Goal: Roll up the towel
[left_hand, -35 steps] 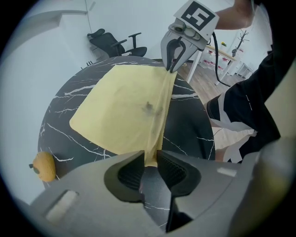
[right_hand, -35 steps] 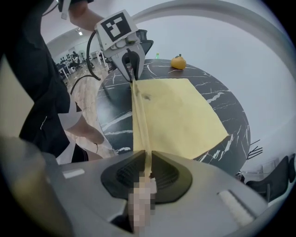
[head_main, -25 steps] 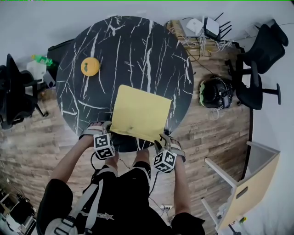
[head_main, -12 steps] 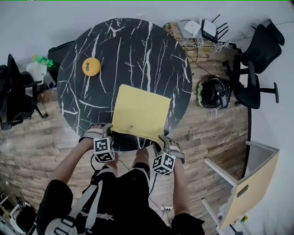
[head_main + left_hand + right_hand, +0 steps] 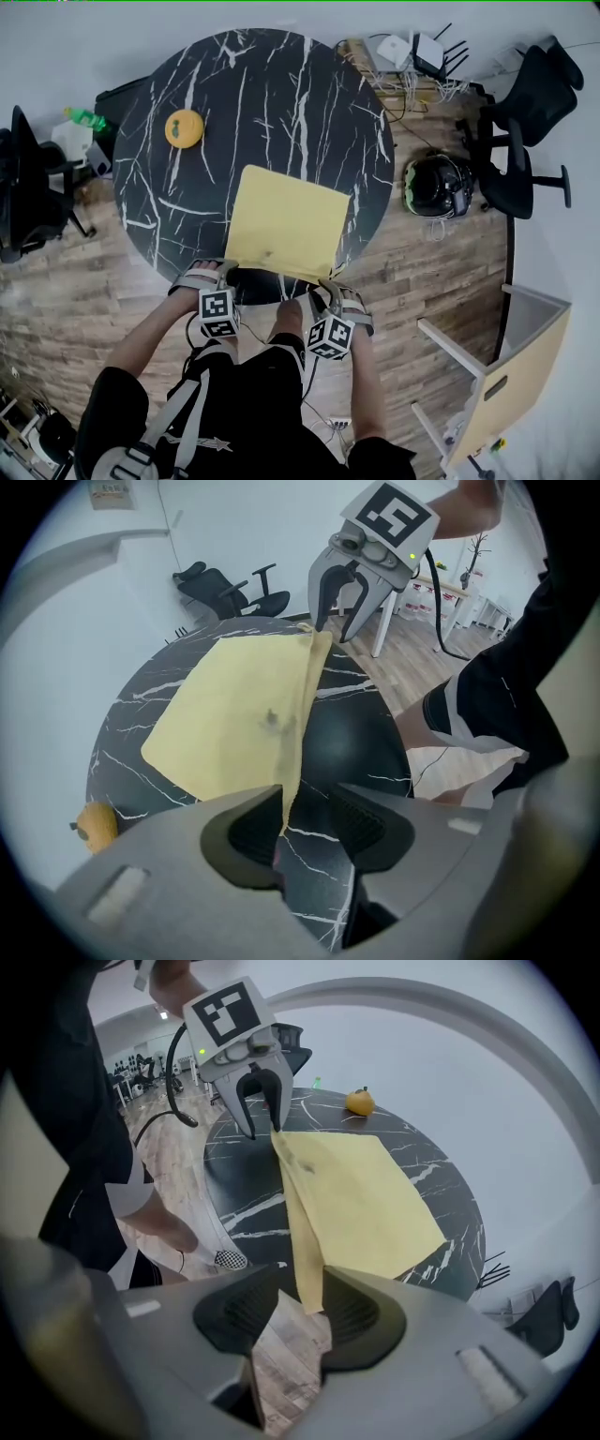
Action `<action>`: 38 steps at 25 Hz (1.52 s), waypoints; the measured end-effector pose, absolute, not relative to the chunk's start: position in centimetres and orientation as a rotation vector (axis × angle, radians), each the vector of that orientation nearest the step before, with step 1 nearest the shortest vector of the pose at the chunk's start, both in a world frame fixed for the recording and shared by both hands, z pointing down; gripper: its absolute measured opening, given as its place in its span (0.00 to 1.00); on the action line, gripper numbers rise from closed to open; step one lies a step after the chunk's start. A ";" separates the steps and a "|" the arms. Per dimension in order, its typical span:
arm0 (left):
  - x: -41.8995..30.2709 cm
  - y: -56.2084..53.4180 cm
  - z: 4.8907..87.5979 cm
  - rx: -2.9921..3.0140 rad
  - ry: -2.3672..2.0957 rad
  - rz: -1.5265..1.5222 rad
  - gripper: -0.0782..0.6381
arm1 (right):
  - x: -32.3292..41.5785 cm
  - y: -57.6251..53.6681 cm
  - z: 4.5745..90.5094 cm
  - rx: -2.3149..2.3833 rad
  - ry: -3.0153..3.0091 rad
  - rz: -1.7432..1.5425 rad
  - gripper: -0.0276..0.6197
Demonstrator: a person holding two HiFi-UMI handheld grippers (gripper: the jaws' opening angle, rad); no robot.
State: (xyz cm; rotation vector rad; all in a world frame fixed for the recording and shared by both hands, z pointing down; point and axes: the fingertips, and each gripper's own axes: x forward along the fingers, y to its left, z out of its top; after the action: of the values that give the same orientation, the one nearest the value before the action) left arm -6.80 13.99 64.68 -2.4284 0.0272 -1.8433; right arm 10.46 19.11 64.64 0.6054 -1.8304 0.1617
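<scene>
A yellow towel (image 5: 286,223) lies flat on the round black marble table (image 5: 281,103), its near edge at the table's rim. My left gripper (image 5: 227,272) is at the towel's near left corner and my right gripper (image 5: 328,287) at the near right corner. Both have just been closing. In the left gripper view the towel (image 5: 239,714) drops its corner between the jaws of my left gripper (image 5: 309,827), beside one pad, with a gap to the other. In the right gripper view the towel (image 5: 361,1199) hangs likewise in my right gripper (image 5: 300,1312). Its near edge looks slightly raised.
A yellow-orange fruit (image 5: 184,127) sits on the table's far left. On the wood floor, a helmet (image 5: 439,187) and a black office chair (image 5: 525,122) stand to the right and another dark chair (image 5: 28,187) to the left. A pale cabinet (image 5: 506,375) stands at lower right.
Both grippers have drawn back a little toward the person along the towel's near edge. The towel stays where it was on the table.
</scene>
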 end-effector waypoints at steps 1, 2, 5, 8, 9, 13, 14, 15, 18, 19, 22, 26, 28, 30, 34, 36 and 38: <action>-6.8 13.8 64.9 -2.423 0.035 -1.844 0.34 | 10.5 19.1 64.9 0.603 -1.828 0.162 0.27; -6.8 13.6 65.0 -2.419 0.045 -1.845 0.33 | 10.6 19.1 65.1 0.601 -1.826 0.161 0.27; -7.1 12.5 65.2 -2.407 0.079 -1.857 0.33 | 10.6 18.8 65.7 0.592 -1.823 0.156 0.26; -7.2 11.8 65.5 -2.384 0.082 -1.862 0.33 | 10.6 18.7 66.1 0.576 -1.821 0.157 0.25; -7.2 11.6 65.6 -2.373 0.081 -1.859 0.31 | 10.5 18.7 66.2 0.569 -1.822 0.160 0.25; -7.5 11.0 66.1 -2.319 0.060 -1.864 0.26 | 10.4 18.6 66.3 0.548 -1.830 0.191 0.23; -7.4 11.1 66.2 -2.309 0.050 -1.863 0.26 | 10.4 18.7 66.3 0.544 -1.831 0.198 0.23; -7.4 11.1 66.1 -2.301 0.040 -1.861 0.25 | 10.4 18.7 66.4 0.541 -1.832 0.203 0.22; -7.4 11.2 66.1 -2.299 0.019 -1.865 0.24 | 10.4 18.8 66.4 0.531 -1.831 0.220 0.21; -7.4 11.3 66.1 -2.303 0.011 -1.869 0.24 | 10.4 18.9 66.4 0.526 -1.831 0.228 0.21; -7.4 11.1 66.1 -2.287 0.002 -1.872 0.23 | 10.3 19.0 66.5 0.510 -1.828 0.249 0.20; -7.4 10.7 66.0 -2.253 0.008 -1.866 0.16 | 10.2 19.1 66.5 0.495 -1.819 0.256 0.18; -7.4 10.7 66.0 -2.253 -0.004 -1.865 0.16 | 10.2 18.9 66.5 0.501 -1.814 0.256 0.17; -7.3 10.7 66.0 -2.248 -0.011 -1.860 0.16 | 10.4 18.5 66.5 0.512 -1.805 0.243 0.10; -7.3 10.6 66.1 -2.240 0.001 -1.849 0.15 | 10.4 18.3 66.6 0.519 -1.812 0.238 0.09; -7.4 10.7 66.1 -2.245 0.012 -1.840 0.15 | 10.5 18.3 66.6 0.532 -1.819 0.239 0.09; -7.5 10.8 66.1 -2.251 0.013 -1.841 0.15 | 10.4 18.4 66.5 0.542 -1.821 0.232 0.08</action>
State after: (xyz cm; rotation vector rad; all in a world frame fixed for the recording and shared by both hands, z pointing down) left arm -7.45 10.82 66.10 -2.2514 0.0133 -1.8409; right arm 10.44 18.37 66.53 0.5417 -1.8207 0.2322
